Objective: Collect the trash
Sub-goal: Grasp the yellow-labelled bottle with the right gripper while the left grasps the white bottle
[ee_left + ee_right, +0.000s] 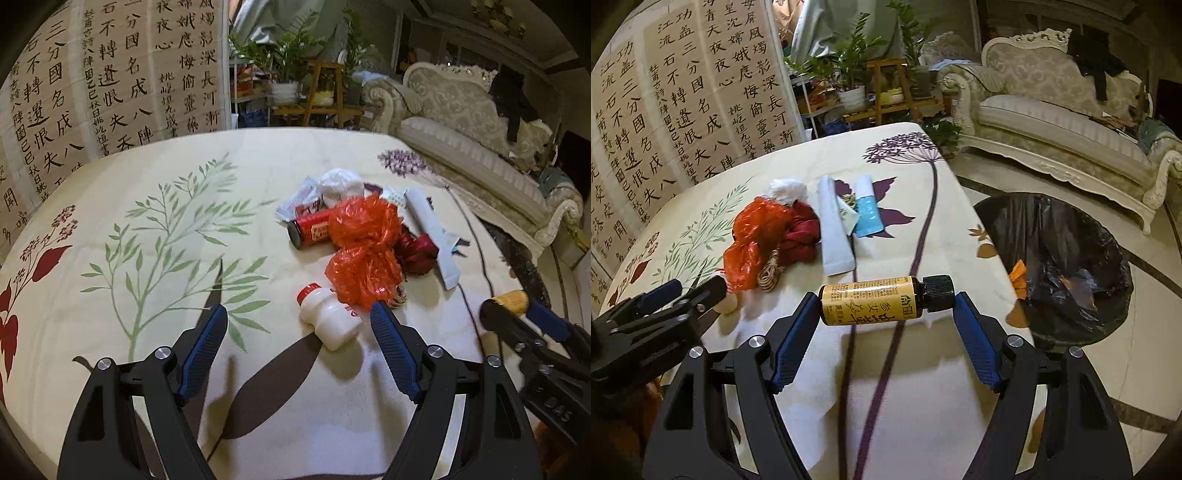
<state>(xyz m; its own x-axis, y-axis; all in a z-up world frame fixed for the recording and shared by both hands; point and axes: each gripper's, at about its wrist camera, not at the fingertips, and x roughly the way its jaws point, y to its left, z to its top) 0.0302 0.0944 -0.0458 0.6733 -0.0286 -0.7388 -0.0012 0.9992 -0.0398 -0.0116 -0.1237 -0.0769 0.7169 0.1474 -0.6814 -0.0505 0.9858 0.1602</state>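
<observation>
The step in hand looks like carrying one piece of trash to the bin [1056, 266]: the right gripper [884, 301] clamps a yellow bottle [871, 301] lengthwise, base on one pad and black cap on the other, above the table [923, 369]. The bin, black-lined, stands on the floor at about 2 o'clock from the bottle. Next move, I judge: swing over the rim, then release (clearing the table edge first). The left gripper [297, 314] hangs wide and empty over a white bottle [328, 317], touching nothing. The remaining pile [365, 243] lies at its 12 o'clock
</observation>
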